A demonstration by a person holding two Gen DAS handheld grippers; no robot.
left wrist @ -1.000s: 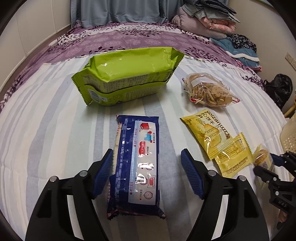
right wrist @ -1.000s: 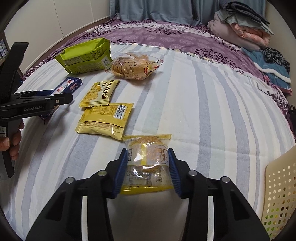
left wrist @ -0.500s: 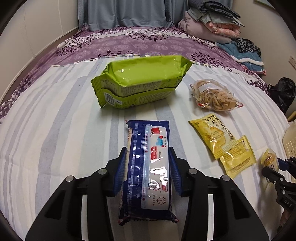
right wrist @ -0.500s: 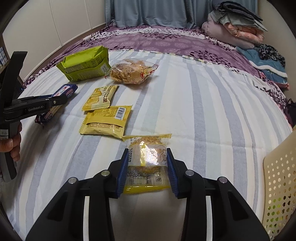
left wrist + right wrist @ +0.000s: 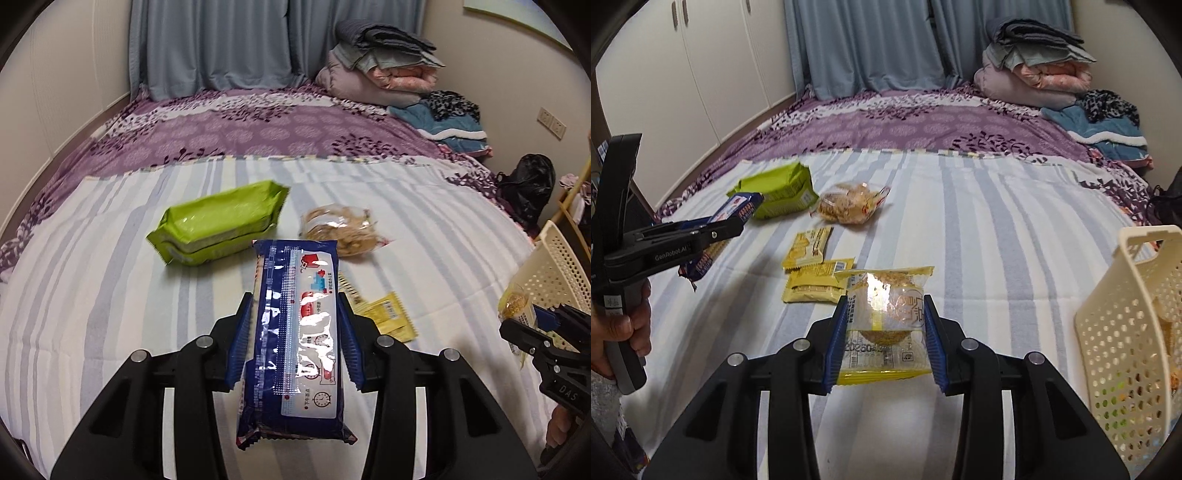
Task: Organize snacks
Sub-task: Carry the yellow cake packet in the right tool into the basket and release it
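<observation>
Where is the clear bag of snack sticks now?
The clear bag of snack sticks lies on the striped blanket, just right of the green pack, beyond the yellow packets.

Noted glossy blue film on the biscuit pack, shiny clear-and-yellow wrap on the cake, slick green foil packs, matt black plastic grippers with ribbed blue pads, soft striped cloth sheet, perforated cream plastic basket.

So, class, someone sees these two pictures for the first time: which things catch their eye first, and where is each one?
The long blue snack pack clamped in the left gripper, lifted off the striped bed. Then the small clear-and-yellow cake packet pinched in the right gripper, with the cream perforated basket to its right. Behind lies a bright green pack.
</observation>
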